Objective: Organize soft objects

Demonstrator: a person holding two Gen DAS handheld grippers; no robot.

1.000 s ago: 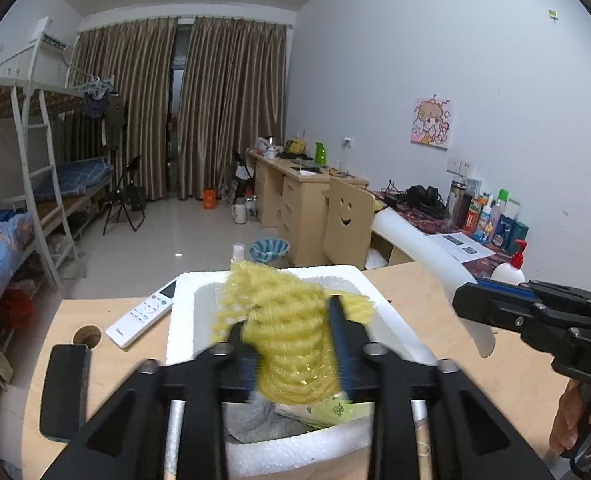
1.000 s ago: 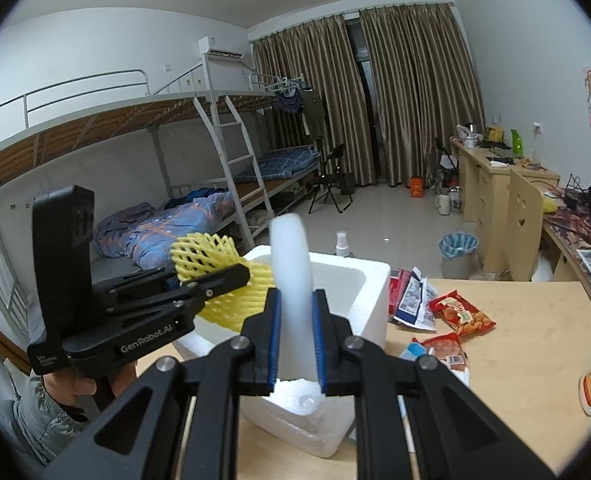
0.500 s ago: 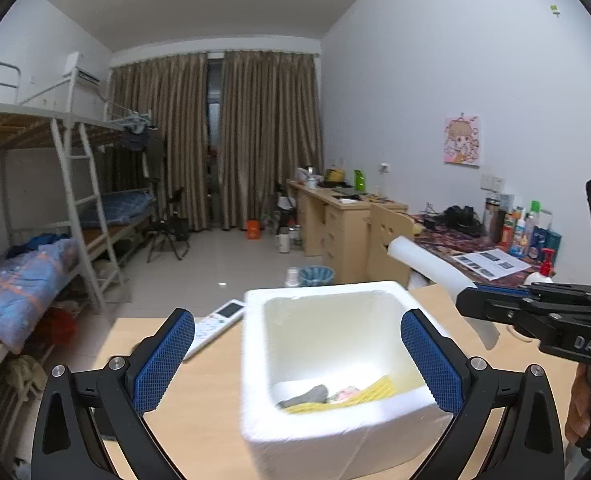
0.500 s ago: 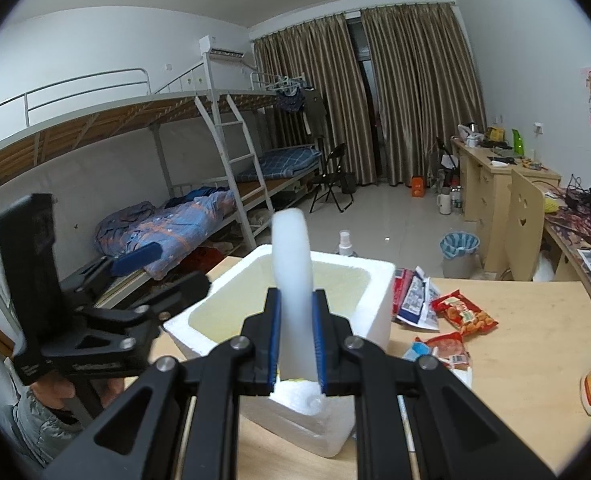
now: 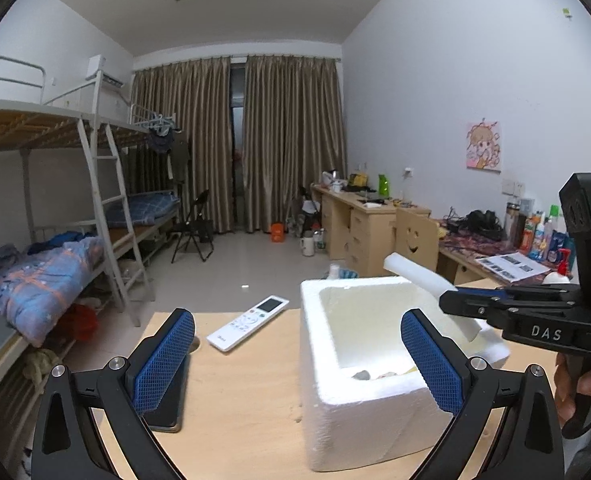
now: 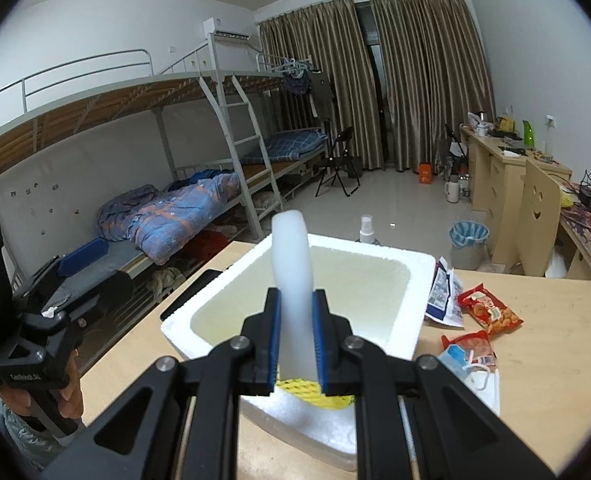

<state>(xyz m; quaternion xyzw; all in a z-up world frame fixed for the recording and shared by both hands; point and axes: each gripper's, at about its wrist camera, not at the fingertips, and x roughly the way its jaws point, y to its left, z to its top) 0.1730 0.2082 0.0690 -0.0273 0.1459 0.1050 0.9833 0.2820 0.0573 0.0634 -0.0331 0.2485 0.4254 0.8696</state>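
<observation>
A white styrofoam box point(image 5: 335, 408) stands on the wooden table; it also shows in the right wrist view point(image 6: 407, 320). The yellow foam net point(image 6: 315, 394) lies inside it, with a grey item point(image 5: 361, 376) beside it. My left gripper point(image 5: 295, 360) is open and empty, held left of and in front of the box. My right gripper point(image 6: 295, 344) is shut on a white foam strip point(image 6: 293, 264) and holds it over the box; the strip also shows in the left wrist view point(image 5: 419, 276), slanting above the box's far right corner.
A white remote point(image 5: 249, 322) and a black phone point(image 5: 167, 400) lie left of the box. Snack packets point(image 6: 487, 312), a mask point(image 6: 479, 376) and a spray bottle point(image 6: 365, 230) lie around the box. A bunk bed point(image 5: 35, 272) stands left, desks point(image 5: 359, 220) right.
My left gripper opened and dropped the yellow net into the box, then drew back and to the left. My right gripper kept the white strip and moved over the box.
</observation>
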